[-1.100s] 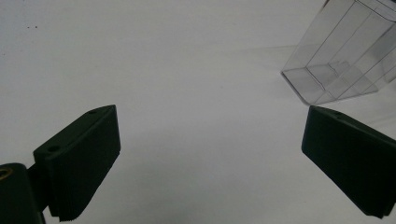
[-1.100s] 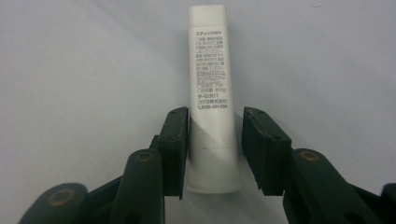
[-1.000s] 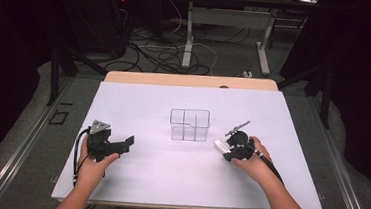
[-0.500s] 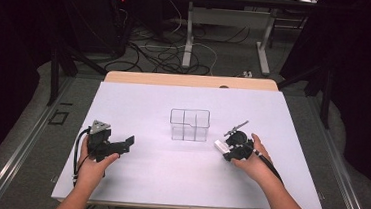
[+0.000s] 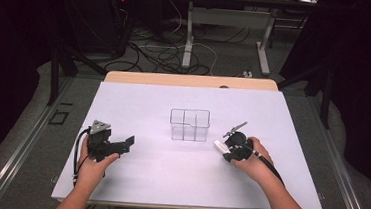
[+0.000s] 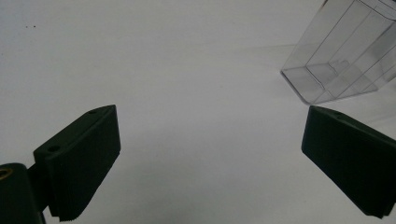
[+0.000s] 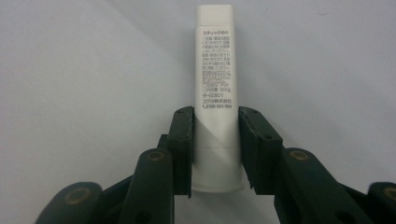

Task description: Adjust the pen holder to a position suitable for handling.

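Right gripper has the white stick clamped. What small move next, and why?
Probably lift the right gripper and carry the white stick leftward toward the clear divided box. The jaws are closed on the stick's lower half, the box stands close by on the table with its compartments apparently empty, and the left gripper waits open, apart from both.

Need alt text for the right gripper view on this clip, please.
Two black jaws of the right gripper clamp a white glue stick that points away, small printed text along its side. Behind it lies a plain white table.
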The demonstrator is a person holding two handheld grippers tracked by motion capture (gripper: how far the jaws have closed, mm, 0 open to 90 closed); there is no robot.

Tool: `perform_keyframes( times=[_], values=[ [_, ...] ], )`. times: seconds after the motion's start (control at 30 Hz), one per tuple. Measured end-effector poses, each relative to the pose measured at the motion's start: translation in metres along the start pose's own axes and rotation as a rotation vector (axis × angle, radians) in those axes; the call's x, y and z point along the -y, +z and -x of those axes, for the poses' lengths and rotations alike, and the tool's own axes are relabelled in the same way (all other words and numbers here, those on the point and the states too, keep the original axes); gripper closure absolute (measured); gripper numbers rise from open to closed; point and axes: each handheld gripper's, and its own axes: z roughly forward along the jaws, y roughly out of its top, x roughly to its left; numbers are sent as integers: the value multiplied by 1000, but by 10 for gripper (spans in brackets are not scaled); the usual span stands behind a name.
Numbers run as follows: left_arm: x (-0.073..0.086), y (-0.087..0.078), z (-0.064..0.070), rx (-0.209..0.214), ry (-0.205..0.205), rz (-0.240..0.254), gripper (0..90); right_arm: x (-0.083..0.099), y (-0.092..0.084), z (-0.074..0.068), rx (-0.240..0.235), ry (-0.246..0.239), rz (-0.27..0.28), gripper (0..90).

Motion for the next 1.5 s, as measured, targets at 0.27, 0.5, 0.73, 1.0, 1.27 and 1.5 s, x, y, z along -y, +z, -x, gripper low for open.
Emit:
perform_keyframes(
  times=[0.27,0.5,0.73,1.0,1.27,1.5],
  values=[
    [1,0,1,0,-1,-6,47,-2,-8,-7,71,-84,39,671],
    [1,0,3,11,11,-9,48,-2,-15,-23,112,-255,71,671],
    [1,0,4,11,13,-12,55,2,-23,-43,169,-475,108,671],
    [2,2,6,16,24,-28,68,1,-28,-59,272,-742,160,671],
    [3,5,7,27,29,-41,69,-2,-28,-64,362,-962,217,671],
    [4,6,7,42,36,-53,136,-3,-27,-60,441,-1127,225,670]
  ],
)
